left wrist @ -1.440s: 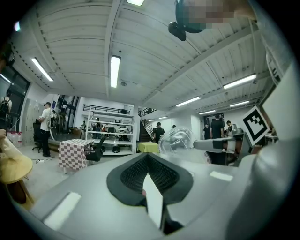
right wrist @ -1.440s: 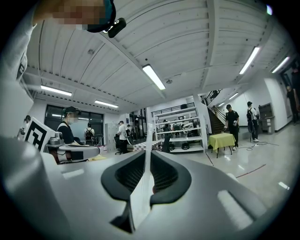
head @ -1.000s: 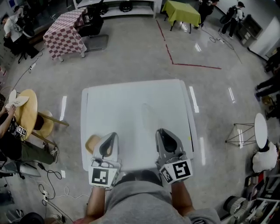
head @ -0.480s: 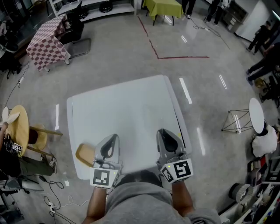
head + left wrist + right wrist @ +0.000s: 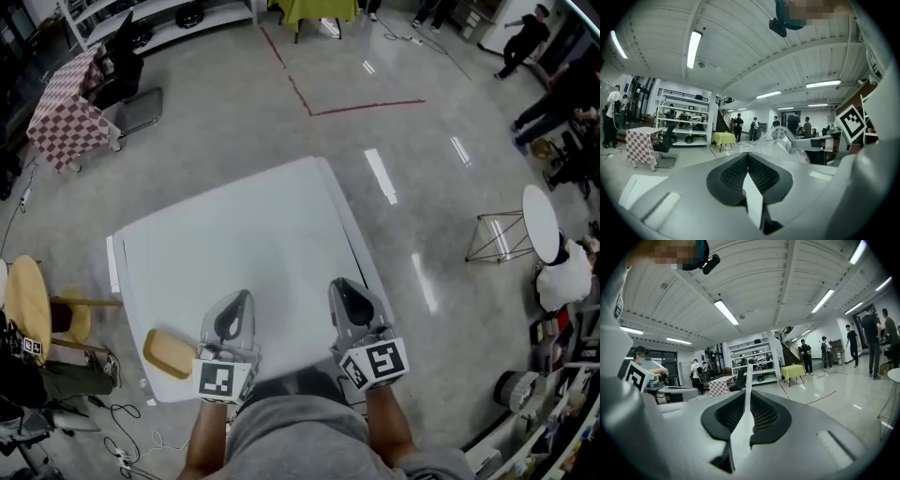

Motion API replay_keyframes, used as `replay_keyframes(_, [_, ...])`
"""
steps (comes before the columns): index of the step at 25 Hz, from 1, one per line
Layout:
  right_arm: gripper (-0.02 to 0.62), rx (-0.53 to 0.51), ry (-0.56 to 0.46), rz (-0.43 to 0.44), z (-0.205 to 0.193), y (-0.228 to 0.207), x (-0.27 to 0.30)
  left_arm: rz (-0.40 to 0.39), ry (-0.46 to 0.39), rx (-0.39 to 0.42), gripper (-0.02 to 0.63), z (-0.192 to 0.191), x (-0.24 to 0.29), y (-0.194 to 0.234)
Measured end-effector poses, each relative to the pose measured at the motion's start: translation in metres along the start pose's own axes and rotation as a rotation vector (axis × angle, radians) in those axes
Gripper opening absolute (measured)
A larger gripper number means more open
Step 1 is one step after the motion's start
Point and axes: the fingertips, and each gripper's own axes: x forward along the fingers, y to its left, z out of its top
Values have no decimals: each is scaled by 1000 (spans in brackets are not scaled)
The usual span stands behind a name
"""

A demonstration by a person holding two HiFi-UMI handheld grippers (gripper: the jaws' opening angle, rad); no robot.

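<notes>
Tan block (image 5: pixel 169 353): flat on the white tabletop (image 5: pixel 234 234), at its near left corner, just beside the left claw (image 5: pixel 240 300) but not touched. Left claw pressed fully closed, nothing in it. Right claw (image 5: pixel 342 289) likewise closed and empty, well apart from the block. Seemingly poised before any grasp; taking hold would call for opening the left claw and shifting it leftward.

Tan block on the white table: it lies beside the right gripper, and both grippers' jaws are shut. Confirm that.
Not quite. In the head view the tan block lies beside the left gripper, not the right gripper, on the white table. Both grippers' jaws are shut, as you said.
</notes>
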Motion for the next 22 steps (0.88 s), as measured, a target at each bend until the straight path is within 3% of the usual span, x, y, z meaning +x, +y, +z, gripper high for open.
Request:
replay_keyframes(10, [37,137,81,-11,-40,-62,21,-16,79,1,11,-38,53,-15])
replay_keyframes(22, [37,251,164,13,-91,-100,62,-15,186,-31,11,-93,103,-12])
